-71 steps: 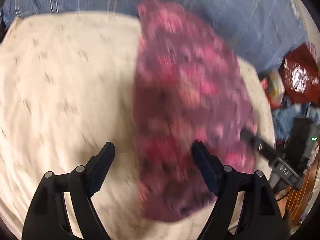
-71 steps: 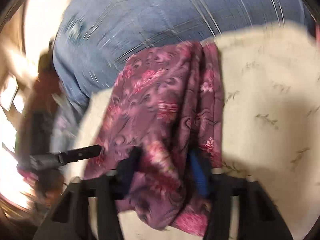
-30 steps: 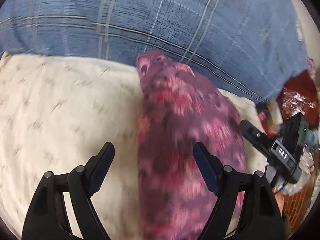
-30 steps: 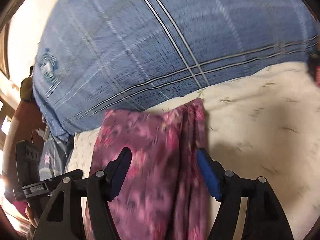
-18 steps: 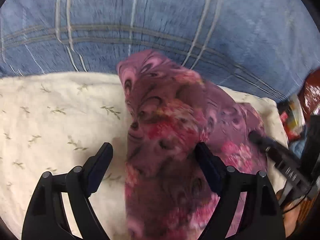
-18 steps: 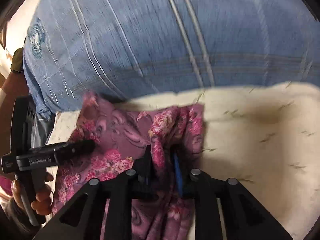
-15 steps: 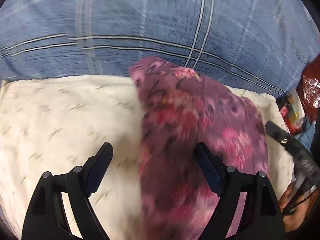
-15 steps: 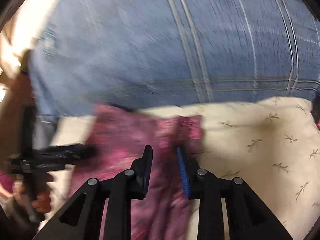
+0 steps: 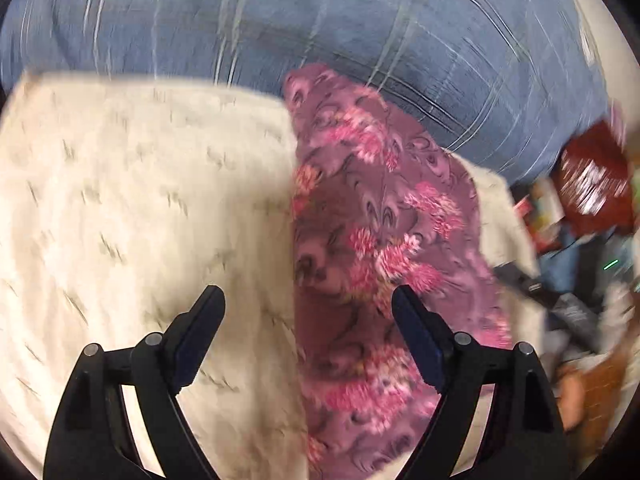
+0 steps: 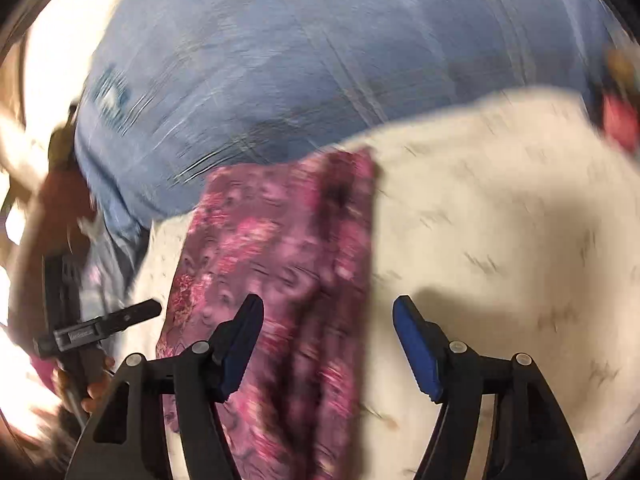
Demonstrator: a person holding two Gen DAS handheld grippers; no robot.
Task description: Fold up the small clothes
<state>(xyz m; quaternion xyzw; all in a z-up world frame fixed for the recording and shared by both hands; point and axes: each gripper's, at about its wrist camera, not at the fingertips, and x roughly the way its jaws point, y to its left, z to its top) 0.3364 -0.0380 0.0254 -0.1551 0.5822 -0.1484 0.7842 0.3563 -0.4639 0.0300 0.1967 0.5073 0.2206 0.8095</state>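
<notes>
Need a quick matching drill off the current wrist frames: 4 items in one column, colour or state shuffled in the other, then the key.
Items
1. floral garment
2. cream sheet
3. blue plaid cloth
4. right gripper

Colour or state
A. pale, with small sprig marks, under the garment
B. open, jaws spread, holding nothing
C. purple with pink flowers, lying as a long strip
D. at the far edge, with light crossing stripes

Pairs: 1-C, 2-A, 3-D, 4-B
</notes>
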